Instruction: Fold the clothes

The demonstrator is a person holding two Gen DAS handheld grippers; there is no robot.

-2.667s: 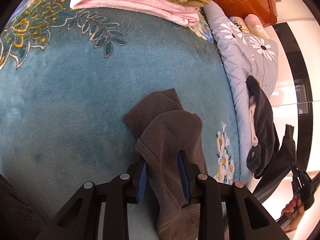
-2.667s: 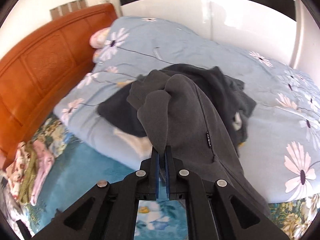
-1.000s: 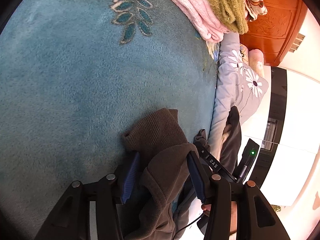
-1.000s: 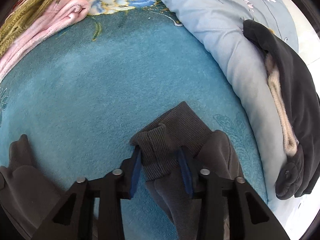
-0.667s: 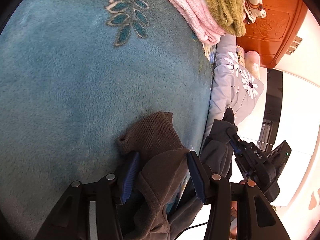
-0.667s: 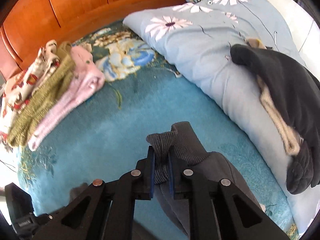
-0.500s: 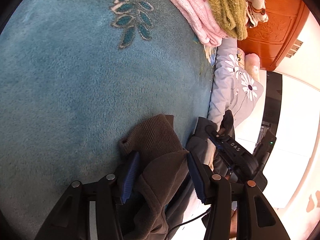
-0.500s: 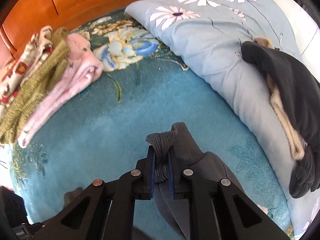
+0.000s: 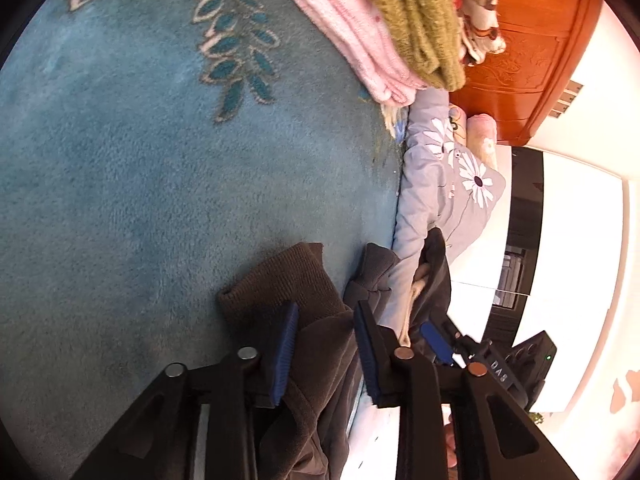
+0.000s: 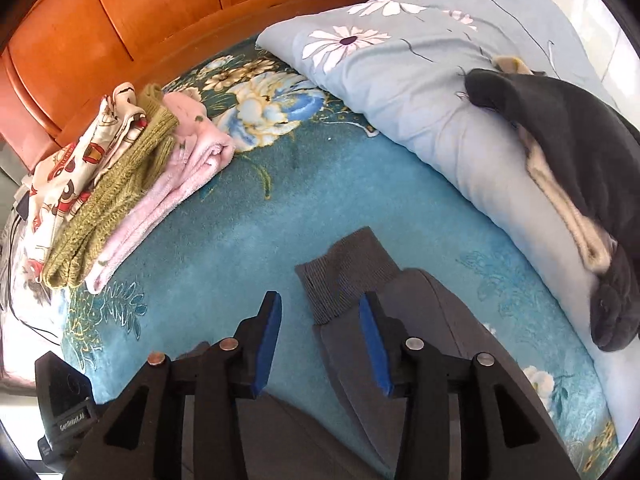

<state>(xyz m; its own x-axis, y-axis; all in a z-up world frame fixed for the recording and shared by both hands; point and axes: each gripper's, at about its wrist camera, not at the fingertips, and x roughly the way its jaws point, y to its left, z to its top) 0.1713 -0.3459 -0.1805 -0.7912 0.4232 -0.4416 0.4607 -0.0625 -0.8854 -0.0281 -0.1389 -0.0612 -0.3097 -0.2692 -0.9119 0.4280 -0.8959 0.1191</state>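
Cuffs first: on my left wrist view the brown-grey garment [image 9: 316,344] lies on the teal blanket [image 9: 140,200], its ribbed left cuff [image 9: 280,280] poking out just past my left gripper [image 9: 326,344]. The jaws there are closing, with a bunched fold of the fabric between the blue pads; I can't tell for sure that the pads are pressing on it yet.

On my right wrist view the right gripper [image 10: 320,344] hangs above the garment's other leg or sleeve [image 10: 400,340], which lies flat on the blanket. Its ribbed right cuff [image 10: 344,276] sits between the fingertips and slightly beyond them, nearer the right-hand pad. These jaws are opening, spread clear of the cloth, nothing pinched.

Beyond the cuff, well apart from it, a folded stack [image 10: 120,184] of pink, olive knit and printed pieces rests against the wooden headboard [image 10: 120,20]. To the right a daisy-print duvet [image 10: 420,80] is heaped along the blanket's edge, with a dark garment [image 10: 580,152] with pale lining draped on top.
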